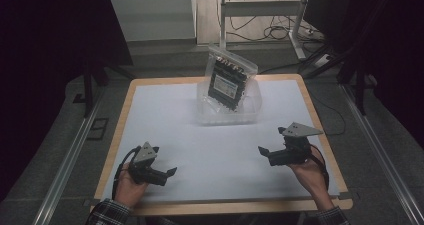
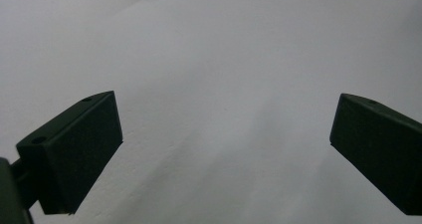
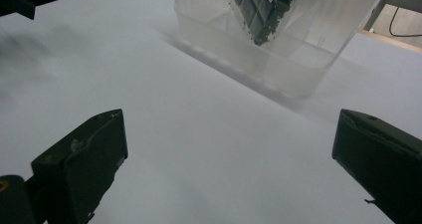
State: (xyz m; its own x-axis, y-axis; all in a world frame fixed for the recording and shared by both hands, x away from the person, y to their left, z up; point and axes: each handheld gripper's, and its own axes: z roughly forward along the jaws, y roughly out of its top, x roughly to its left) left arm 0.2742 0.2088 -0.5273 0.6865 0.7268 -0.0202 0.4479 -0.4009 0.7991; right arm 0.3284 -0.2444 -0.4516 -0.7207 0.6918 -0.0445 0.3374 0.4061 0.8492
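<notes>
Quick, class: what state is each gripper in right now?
Left gripper: open, holding nothing, above the white table sheet.
Right gripper: open, holding nothing, pointing toward the clear plastic tub.

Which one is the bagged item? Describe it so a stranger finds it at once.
Start at the white table and look to its far middle, where a clear plastic tub sits. Leaning upright inside is a clear bag holding a dark flat board, the only dark object there.

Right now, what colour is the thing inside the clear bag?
Mostly black, with a white label; the bag shows best in the high view.
</notes>
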